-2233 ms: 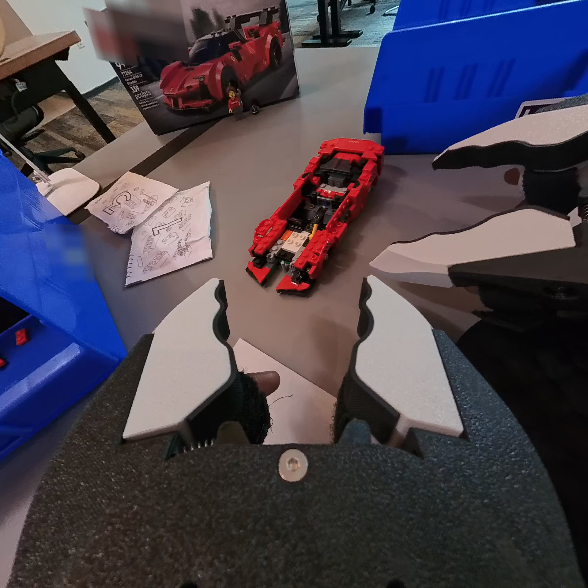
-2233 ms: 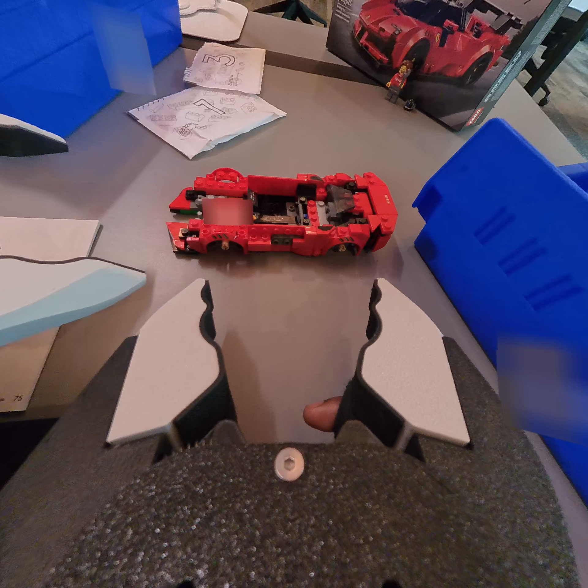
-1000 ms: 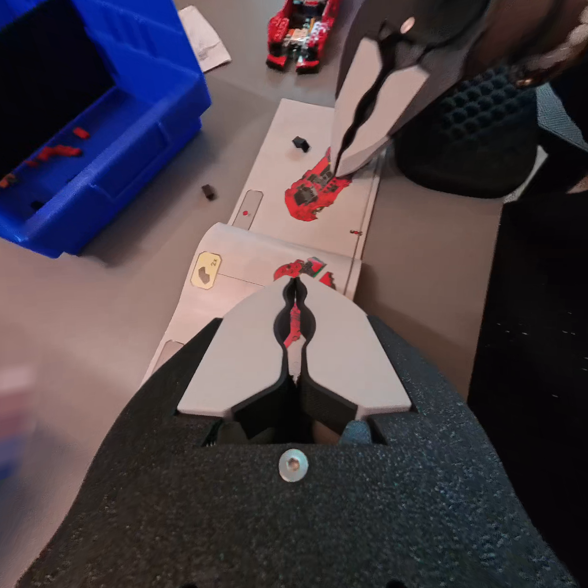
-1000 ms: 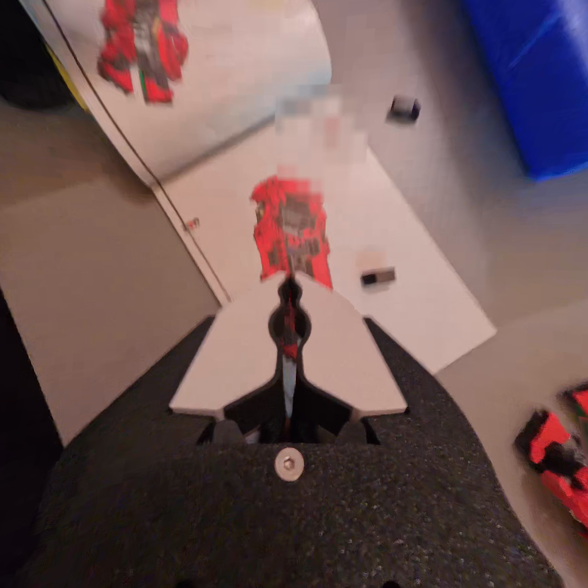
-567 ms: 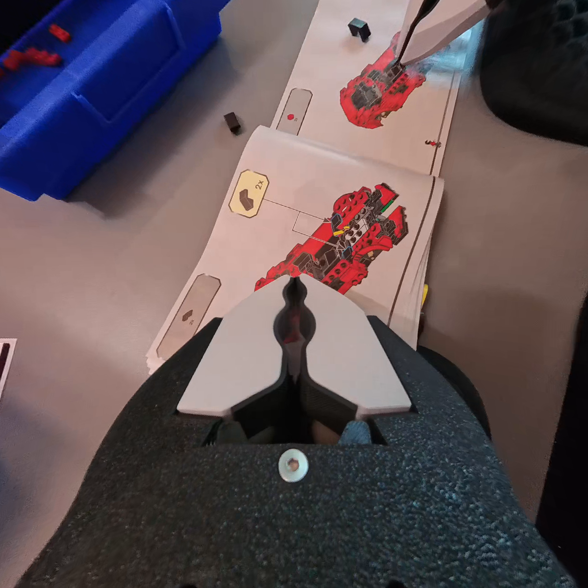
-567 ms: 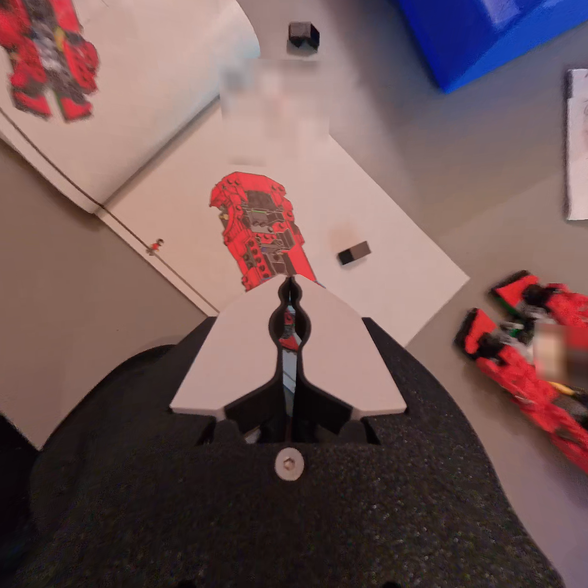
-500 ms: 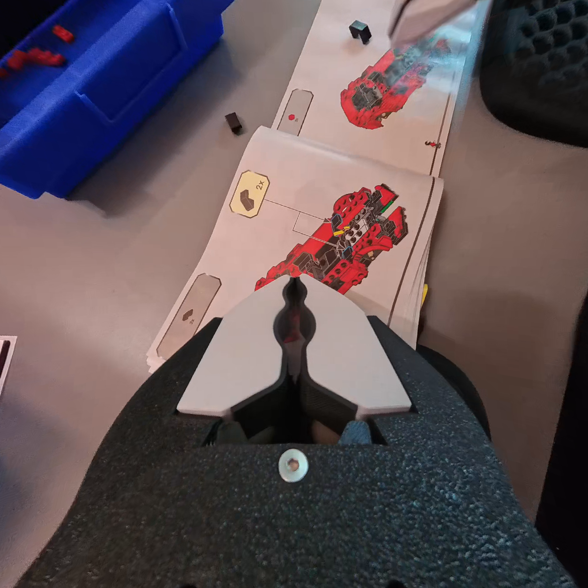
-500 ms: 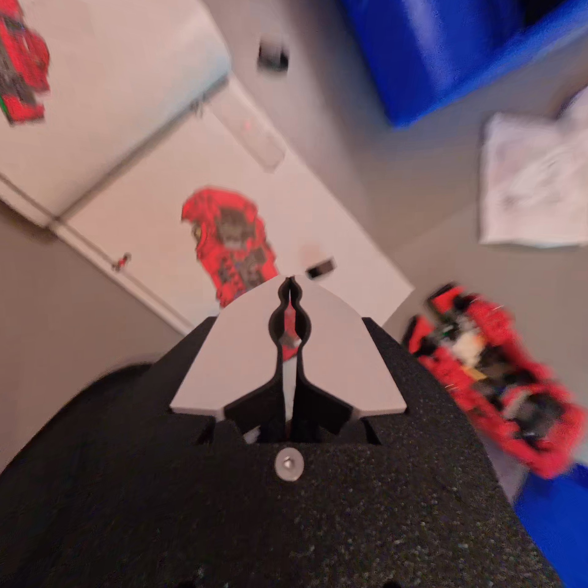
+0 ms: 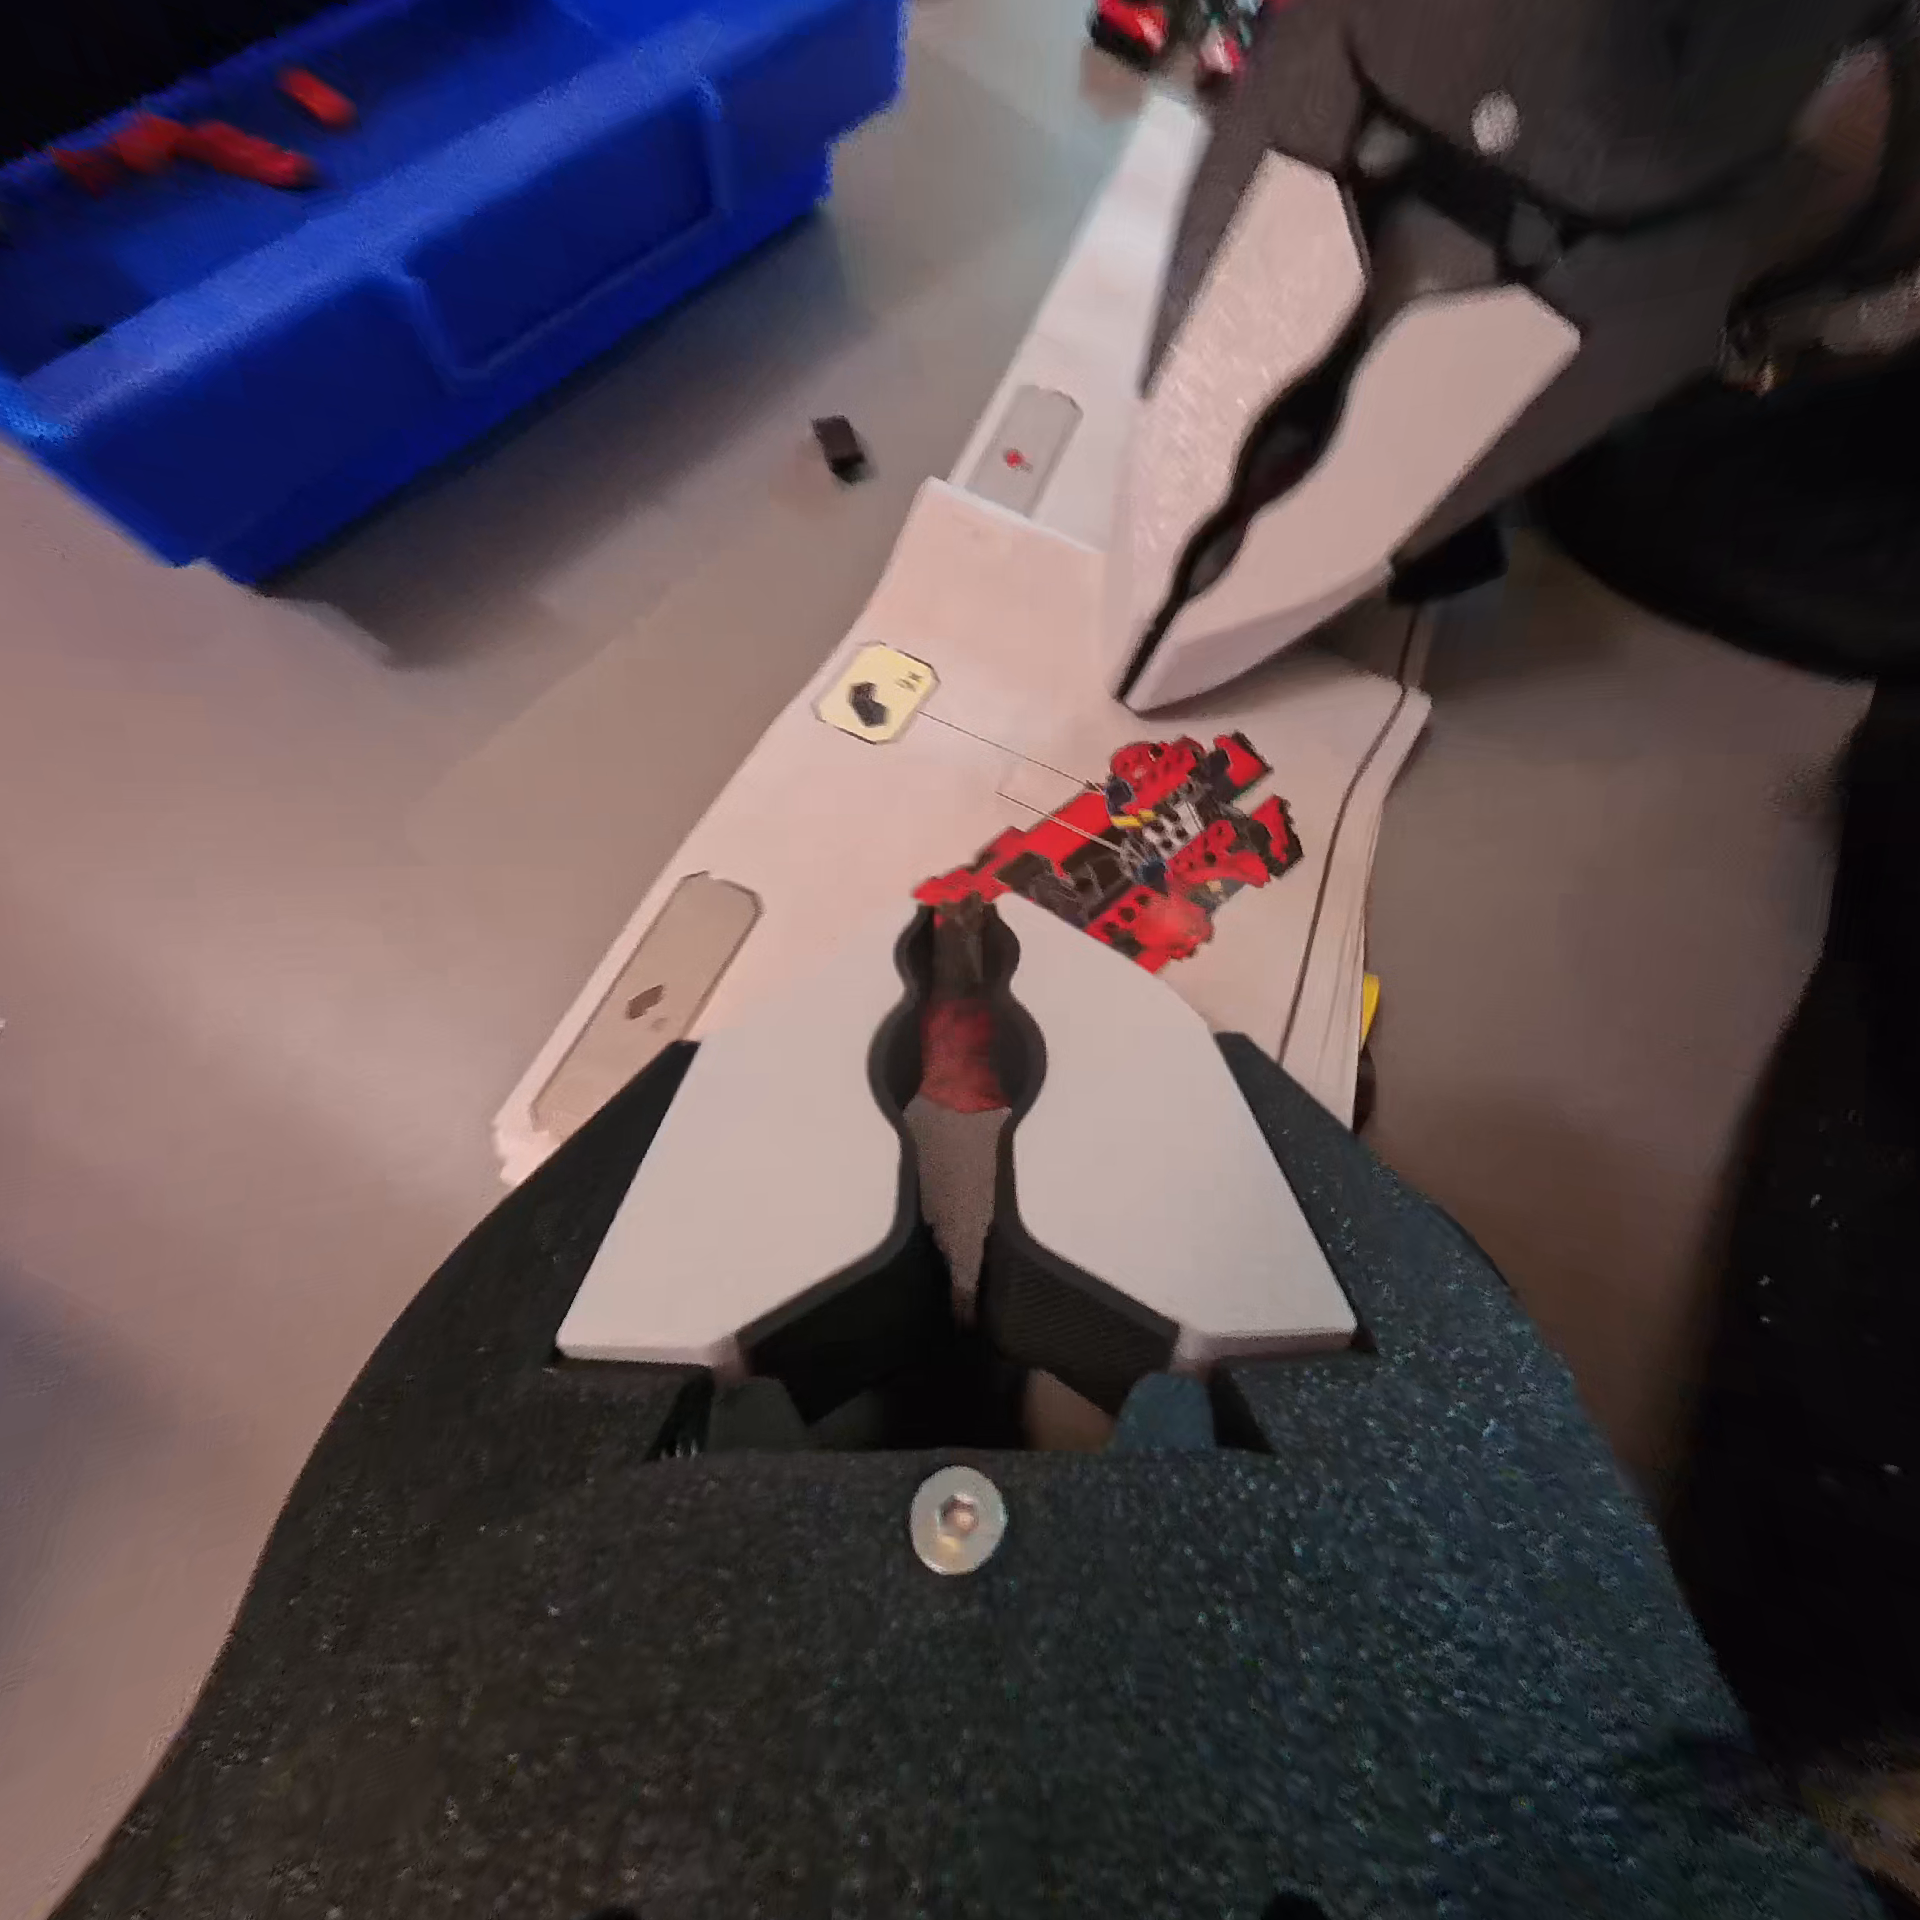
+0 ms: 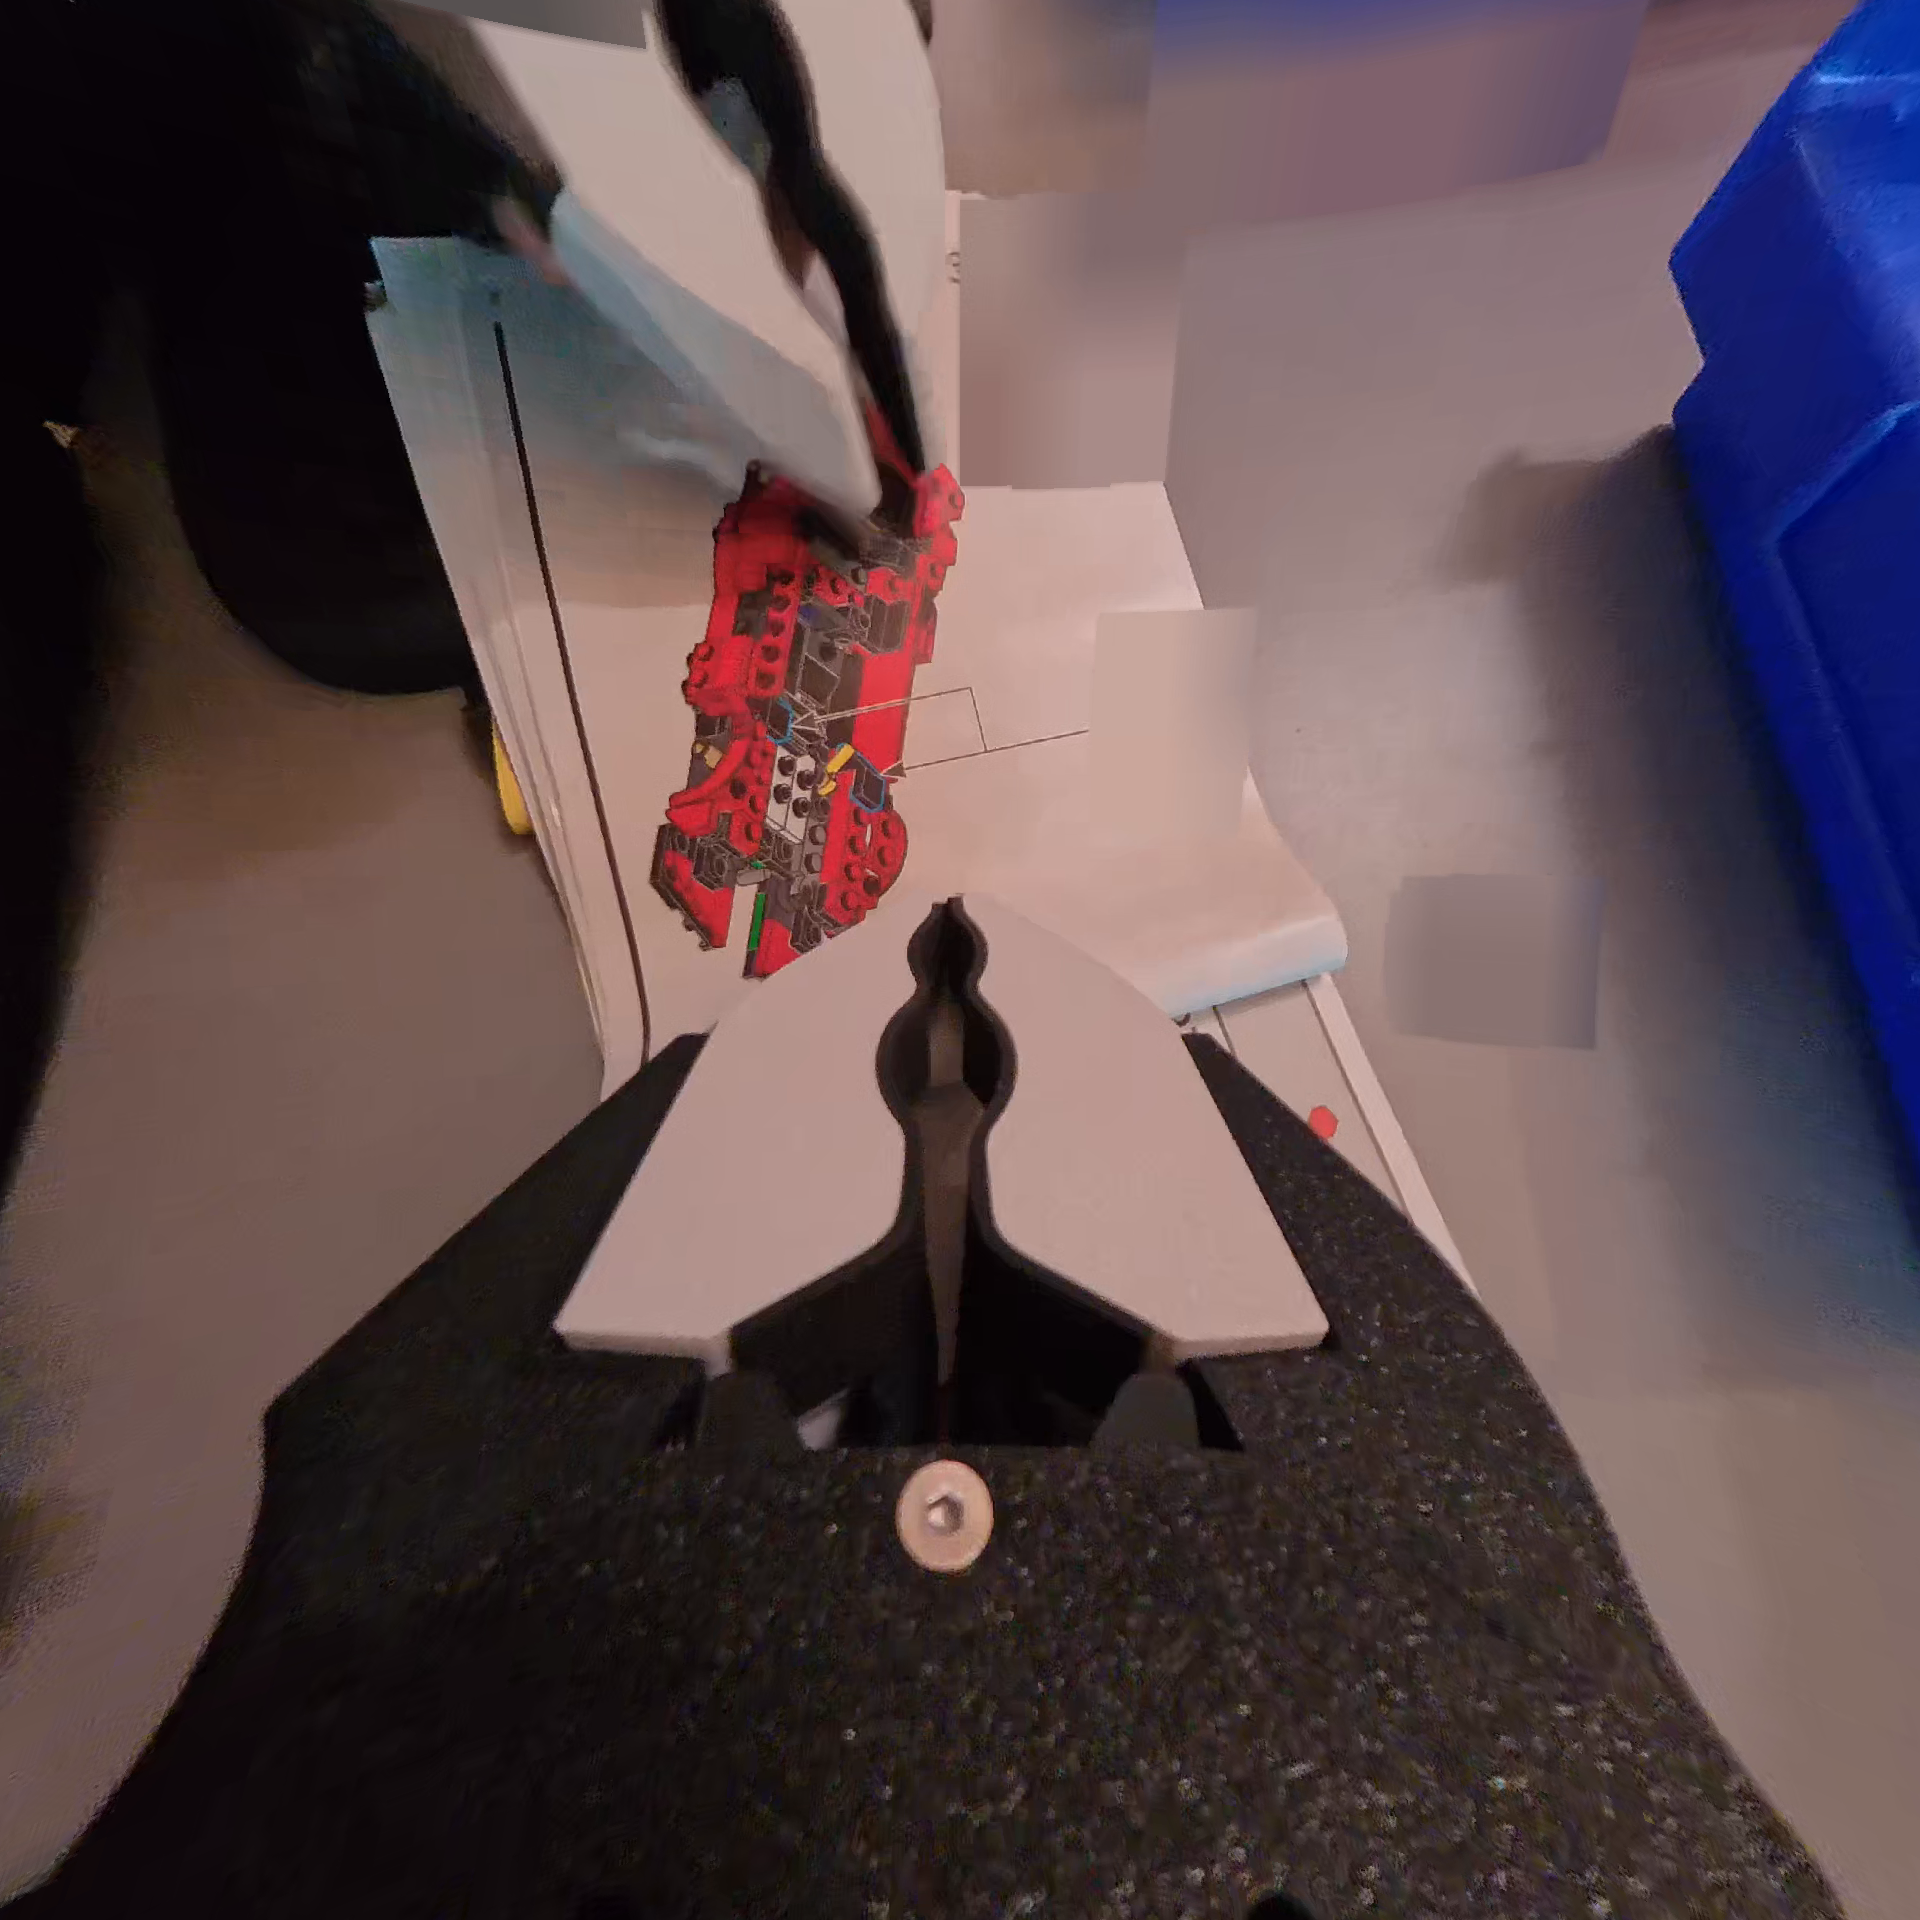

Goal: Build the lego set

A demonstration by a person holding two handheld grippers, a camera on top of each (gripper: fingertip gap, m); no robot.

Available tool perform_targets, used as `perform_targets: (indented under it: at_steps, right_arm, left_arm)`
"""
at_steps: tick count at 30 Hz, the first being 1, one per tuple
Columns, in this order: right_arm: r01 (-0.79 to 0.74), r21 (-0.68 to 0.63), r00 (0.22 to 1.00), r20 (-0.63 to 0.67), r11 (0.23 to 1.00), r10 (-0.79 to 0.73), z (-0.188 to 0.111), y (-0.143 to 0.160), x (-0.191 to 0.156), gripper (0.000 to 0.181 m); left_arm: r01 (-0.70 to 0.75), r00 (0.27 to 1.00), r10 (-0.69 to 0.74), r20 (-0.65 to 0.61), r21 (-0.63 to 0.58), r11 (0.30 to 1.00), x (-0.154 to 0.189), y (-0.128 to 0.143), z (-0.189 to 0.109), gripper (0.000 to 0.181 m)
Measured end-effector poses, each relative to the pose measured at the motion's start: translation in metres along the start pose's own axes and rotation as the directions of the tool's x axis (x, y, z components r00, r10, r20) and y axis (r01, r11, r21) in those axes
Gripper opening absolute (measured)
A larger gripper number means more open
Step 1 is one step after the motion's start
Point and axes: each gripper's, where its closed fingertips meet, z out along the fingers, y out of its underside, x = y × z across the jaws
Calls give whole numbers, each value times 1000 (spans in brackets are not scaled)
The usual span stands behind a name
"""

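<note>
The open instruction booklet point(image 9: 935, 790) lies on the grey table, its page showing a red car drawing point(image 9: 1132, 852). My left gripper point(image 9: 956, 920) is shut, its tips low over the near end of that drawing. My right gripper point(image 9: 1138, 691) is shut too and comes in from the upper right, its tip on the same page just beyond the drawing. In the right wrist view my right gripper point(image 10: 951, 914) is over the page next to the car drawing point(image 10: 810, 727), and the left gripper point(image 10: 883, 499) touches the drawing's far end. The lego car point(image 9: 1174, 31) barely shows at the top edge.
A blue bin point(image 9: 343, 249) with red pieces stands at the left; it also shows in the right wrist view point(image 10: 1818, 520). A small black piece point(image 9: 836, 449) lies on the table between the bin and the booklet. Something yellow point(image 10: 509, 800) sticks out under the booklet's spine. Left tips to right tips: about 7 centimeters. The small black piece point(image 9: 836, 449) is about 9 centimeters from my right fingertips.
My right gripper has swung back from the far page to the near page, close to my left gripper. My left gripper has dropped lower over the drawing. Both stay shut.
</note>
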Motion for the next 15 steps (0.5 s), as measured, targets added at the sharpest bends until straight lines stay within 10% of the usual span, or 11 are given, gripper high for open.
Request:
perform_targets:
  at_steps: [5,15]
  right_arm:
    - [-2,2,1000,-10,1000,2,0,0,0,1]
    - [-34,4,999,12,999,34,0,0,-1,1]
  left_arm:
    - [135,989,-142,33,149,980,-26,-12,-24,8]
    - [55,981,-44,188,-52,997,-40,19,-18,21]
